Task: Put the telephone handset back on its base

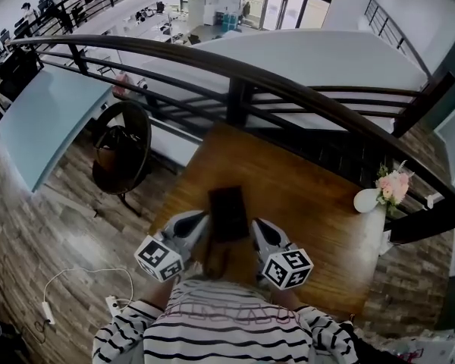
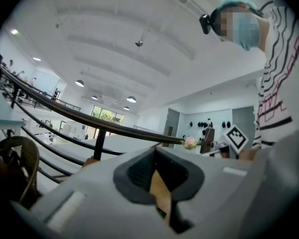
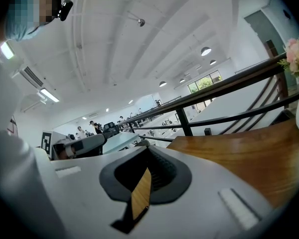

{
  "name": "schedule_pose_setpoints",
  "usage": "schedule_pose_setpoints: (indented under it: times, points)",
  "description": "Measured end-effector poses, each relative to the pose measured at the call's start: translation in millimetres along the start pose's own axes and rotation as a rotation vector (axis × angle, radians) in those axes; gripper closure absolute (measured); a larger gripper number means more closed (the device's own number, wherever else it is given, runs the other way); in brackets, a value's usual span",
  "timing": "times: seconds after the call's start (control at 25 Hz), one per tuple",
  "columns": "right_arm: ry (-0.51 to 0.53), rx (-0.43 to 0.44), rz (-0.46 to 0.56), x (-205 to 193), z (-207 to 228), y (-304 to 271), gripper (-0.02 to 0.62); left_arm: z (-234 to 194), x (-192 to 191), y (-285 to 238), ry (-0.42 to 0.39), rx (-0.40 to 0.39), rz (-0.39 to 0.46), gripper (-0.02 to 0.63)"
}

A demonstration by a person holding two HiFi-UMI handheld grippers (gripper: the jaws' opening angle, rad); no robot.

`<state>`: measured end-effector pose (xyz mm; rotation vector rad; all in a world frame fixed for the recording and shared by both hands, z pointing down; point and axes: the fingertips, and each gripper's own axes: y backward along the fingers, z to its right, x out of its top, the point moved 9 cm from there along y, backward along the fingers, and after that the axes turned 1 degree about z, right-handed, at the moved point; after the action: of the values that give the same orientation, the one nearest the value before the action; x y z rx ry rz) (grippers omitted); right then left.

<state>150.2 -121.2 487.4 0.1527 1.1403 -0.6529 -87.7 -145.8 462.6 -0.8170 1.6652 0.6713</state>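
The telephone is a dark rectangular block on the wooden table, lying near me between the two grippers. I cannot tell the handset from the base in the head view. My left gripper rests just left of the phone, shut with nothing between its jaws. My right gripper sits just right of the phone; its jaws are also together and hold nothing. Both gripper views point up and across the table, so neither shows the phone.
A white vase with pink flowers stands at the table's right edge. A dark curved railing runs behind the table's far edge. A round wicker chair stands on the floor to the left. A white cable lies on the floor.
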Motion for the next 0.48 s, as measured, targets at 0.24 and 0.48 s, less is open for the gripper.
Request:
schedule_pose_setpoints:
  times: [0.24, 0.48]
  points:
    - [0.013, -0.005, -0.003, 3.3, -3.4, 0.4, 0.594, 4.1, 3.7, 4.6, -0.014, 0.010, -0.007, 0.603]
    - [0.022, -0.006, -0.031, 0.0, -5.8, -4.1, 0.594, 0.2, -1.2, 6.8, 0.027, 0.017, -0.020, 0.603]
